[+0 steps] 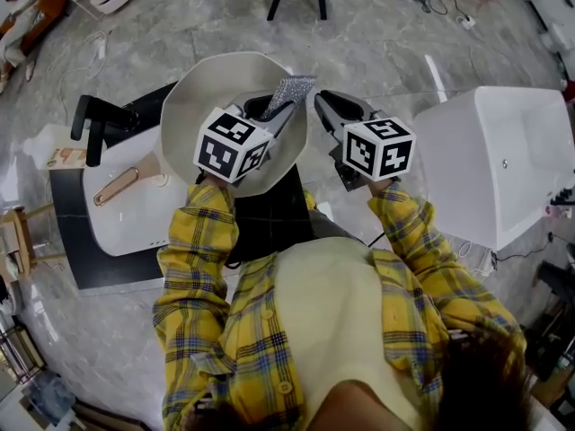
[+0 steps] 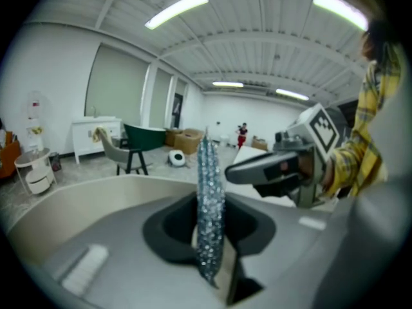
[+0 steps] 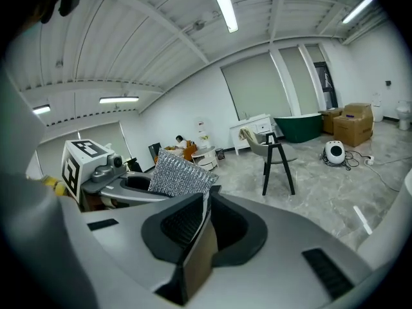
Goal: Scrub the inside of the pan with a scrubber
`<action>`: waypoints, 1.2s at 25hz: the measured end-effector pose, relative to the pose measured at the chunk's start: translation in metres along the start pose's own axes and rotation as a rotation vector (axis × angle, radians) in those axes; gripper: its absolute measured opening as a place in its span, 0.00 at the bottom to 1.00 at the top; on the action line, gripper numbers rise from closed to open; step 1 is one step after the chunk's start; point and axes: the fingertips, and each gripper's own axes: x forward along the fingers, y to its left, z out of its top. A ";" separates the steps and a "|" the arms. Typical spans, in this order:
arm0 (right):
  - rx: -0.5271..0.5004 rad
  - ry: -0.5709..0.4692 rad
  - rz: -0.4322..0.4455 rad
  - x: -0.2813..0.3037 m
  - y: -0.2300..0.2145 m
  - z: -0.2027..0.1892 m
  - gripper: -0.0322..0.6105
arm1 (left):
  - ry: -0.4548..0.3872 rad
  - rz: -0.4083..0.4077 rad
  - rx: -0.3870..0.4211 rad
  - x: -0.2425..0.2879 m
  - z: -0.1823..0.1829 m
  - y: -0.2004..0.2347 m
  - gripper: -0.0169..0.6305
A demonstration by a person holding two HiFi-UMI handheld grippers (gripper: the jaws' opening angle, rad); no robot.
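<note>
The scrubber (image 1: 291, 89) is a thin, glittering silver sheet, and the left gripper (image 1: 277, 113) has its jaws clamped on the sheet's lower edge. In the left gripper view it shows edge-on as a narrow spangled strip rising from between the jaws. In the right gripper view its broad face stands free and a little tilted. It looks light and limp, more a woven metallic cloth than a stiff pad. With so little of it in the bite, it will probably fold or drag over when pushed against a surface. A deeper hold nearer its middle, or pressing its flat face down, should give firmer contact.

The pan (image 1: 193, 97) fills the upper centre of the head view, directly below the left gripper. It is a wide, round vessel with a smooth cream inside. Its copper-coloured handle (image 1: 117, 185) runs out toward the lower left, over a white sink (image 1: 126, 223) with a black faucet (image 1: 90, 124). The scrubber is held above the bowl; I cannot tell whether it touches the lining. The lining looks slick, so the pan may slide or turn under rubbing. The handle or the rim looks the sensible place to steady it.

The right gripper (image 1: 331, 110) hangs just right of the pan with its jaws together and nothing visible between them, so it is free for that.
</note>
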 end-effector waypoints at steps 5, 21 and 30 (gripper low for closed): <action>0.009 -0.020 0.007 -0.004 0.002 0.003 0.08 | -0.031 -0.063 0.011 -0.004 -0.006 -0.010 0.16; 0.031 -0.059 0.020 -0.017 0.005 0.009 0.08 | 0.182 -0.115 0.136 -0.026 -0.024 -0.029 0.16; 0.031 -0.062 0.041 -0.017 0.012 0.009 0.08 | 0.273 -0.034 0.124 -0.031 -0.033 -0.010 0.16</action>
